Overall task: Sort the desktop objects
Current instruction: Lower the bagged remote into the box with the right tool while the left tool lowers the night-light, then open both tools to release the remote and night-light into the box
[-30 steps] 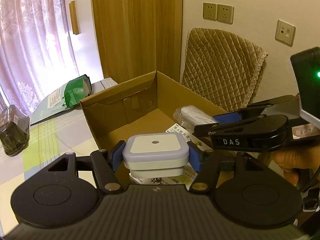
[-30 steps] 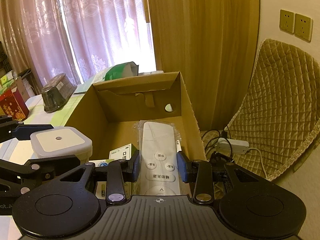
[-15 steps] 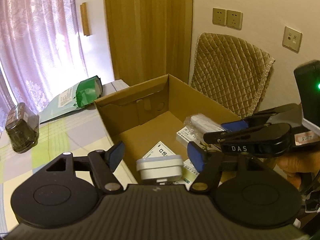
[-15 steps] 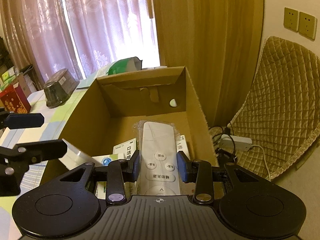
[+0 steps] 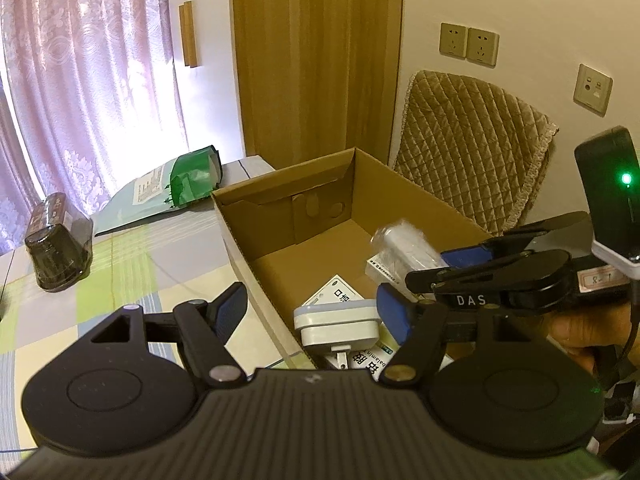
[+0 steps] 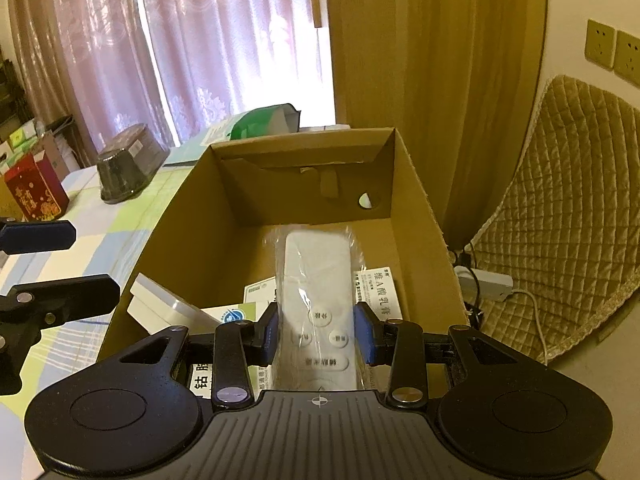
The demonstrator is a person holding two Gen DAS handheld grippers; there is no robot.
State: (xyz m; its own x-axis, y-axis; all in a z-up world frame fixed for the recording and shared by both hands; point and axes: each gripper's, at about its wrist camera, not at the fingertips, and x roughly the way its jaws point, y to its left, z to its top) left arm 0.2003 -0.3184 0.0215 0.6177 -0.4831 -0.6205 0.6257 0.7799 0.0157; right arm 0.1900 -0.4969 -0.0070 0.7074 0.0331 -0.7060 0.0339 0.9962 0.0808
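An open cardboard box [image 5: 280,200] stands on the table's right end. My left gripper [image 5: 312,304] hovers open over its near left wall, nothing between the fingers. A white plug-in night light [image 5: 336,322] lies tilted inside the box on top of white medicine boxes [image 5: 340,292], prongs toward me. My right gripper [image 6: 319,330] is shut on a white remote [image 6: 318,280] wrapped in clear plastic, held above the box [image 6: 304,152] interior. The night light [image 6: 168,306] leans at the box's left wall. The left gripper [image 6: 52,266] shows at the far left edge.
On the checked tablecloth [image 5: 120,264] sit a dark plastic container [image 5: 58,256], a green bag [image 5: 192,178] and a red carton [image 6: 34,192]. A quilted chair [image 5: 472,144] stands right of the box, with a power strip [image 6: 486,282] on the floor.
My left gripper opened and let go of the night light, which dropped into the box onto the medicine boxes. The left gripper pulled back and up. The right gripper kept the remote.
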